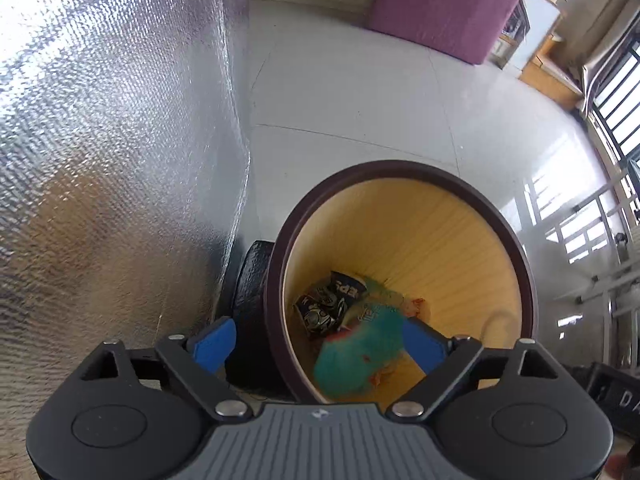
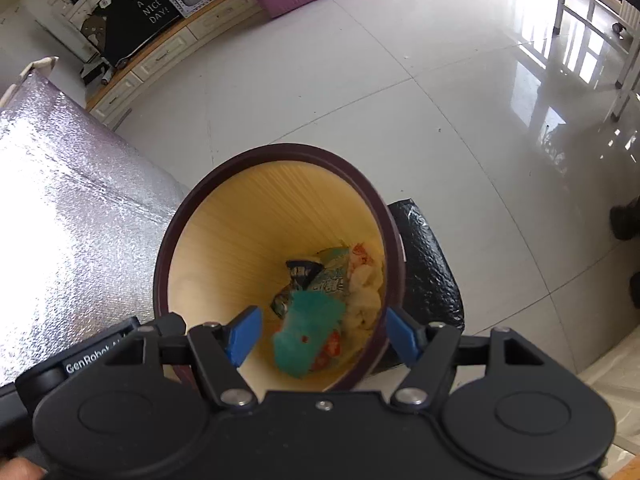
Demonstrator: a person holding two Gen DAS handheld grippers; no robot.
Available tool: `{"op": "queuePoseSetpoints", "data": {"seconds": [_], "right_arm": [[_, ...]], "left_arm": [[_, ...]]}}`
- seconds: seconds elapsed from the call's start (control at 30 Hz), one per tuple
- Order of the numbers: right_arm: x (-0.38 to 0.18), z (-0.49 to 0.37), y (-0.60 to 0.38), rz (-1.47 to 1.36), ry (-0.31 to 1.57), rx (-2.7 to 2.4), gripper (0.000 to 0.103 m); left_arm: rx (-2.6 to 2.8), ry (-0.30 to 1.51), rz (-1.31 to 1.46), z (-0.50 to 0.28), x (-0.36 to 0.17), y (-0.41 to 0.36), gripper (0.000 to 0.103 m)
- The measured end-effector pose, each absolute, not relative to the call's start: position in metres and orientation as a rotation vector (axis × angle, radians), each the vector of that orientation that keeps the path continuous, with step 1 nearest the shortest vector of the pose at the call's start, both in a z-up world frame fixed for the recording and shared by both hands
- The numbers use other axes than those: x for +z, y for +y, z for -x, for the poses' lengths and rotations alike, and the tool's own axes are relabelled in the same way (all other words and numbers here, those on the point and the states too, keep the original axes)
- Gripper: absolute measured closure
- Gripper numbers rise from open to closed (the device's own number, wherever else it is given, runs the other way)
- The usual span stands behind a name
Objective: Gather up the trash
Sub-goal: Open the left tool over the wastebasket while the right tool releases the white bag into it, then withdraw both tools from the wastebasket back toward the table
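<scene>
A round trash bin with a dark brown rim (image 1: 400,168) and yellow inside stands on the floor; it also shows in the right wrist view (image 2: 276,150). A blurred teal wrapper (image 1: 360,354) hangs in mid-air inside the bin's mouth, free of both grippers; it shows in the right wrist view too (image 2: 308,330). Below it lie a dark snack bag (image 1: 326,308), another teal packet (image 2: 334,270) and crumpled white paper (image 2: 366,292). My left gripper (image 1: 318,346) is open above the bin's near rim. My right gripper (image 2: 324,338) is open above the bin.
A silver foil-covered surface (image 1: 112,160) rises at the left of the bin, also in the right wrist view (image 2: 60,220). A black padded object (image 2: 430,268) sits against the bin. A pink block (image 1: 444,4) and a low cabinet (image 2: 160,60) stand across the glossy tiled floor.
</scene>
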State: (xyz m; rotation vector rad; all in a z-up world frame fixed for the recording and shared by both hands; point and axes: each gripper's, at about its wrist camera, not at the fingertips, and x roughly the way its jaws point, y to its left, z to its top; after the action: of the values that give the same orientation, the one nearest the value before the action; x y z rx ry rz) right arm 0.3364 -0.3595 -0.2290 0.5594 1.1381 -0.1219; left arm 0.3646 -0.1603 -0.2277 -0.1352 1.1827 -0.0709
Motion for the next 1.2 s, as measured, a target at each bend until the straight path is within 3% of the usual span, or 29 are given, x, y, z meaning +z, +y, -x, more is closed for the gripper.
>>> {"op": "queuePoseSetpoints", "data": {"seconds": [0.23, 0.37, 0.57, 0.63, 0.8, 1.2], "right_arm": [[-0.209, -0.325, -0.365, -0.514, 1.105, -0.084, 0.022], [-0.198, -0.320, -0.363, -0.479, 1.086, -0.074, 0.021], [-0.177, -0.309, -0.359, -0.408, 1.050, -0.044, 0.013], [-0.170, -0.305, -0.363, -0.386, 1.036, -0.037, 0.005], [-0.148, -0.292, -0.362, -0.338, 0.990, -0.027, 0.000], [-0.106, -0.249, -0.363, -0.266, 0.907, -0.046, 0.000]], "left_arm": [[-0.074, 1.173, 0.100, -0.354, -0.212, -0.154, 0.003], [-0.083, 1.168, 0.103, -0.344, -0.201, -0.148, 0.000], [-0.094, 1.151, 0.082, -0.332, -0.179, -0.151, 0.000], [-0.102, 1.139, 0.084, -0.327, -0.170, -0.149, 0.000], [-0.125, 1.094, 0.061, -0.315, -0.148, -0.150, 0.000], [-0.160, 1.017, 0.031, -0.270, -0.100, -0.146, 0.000]]}}
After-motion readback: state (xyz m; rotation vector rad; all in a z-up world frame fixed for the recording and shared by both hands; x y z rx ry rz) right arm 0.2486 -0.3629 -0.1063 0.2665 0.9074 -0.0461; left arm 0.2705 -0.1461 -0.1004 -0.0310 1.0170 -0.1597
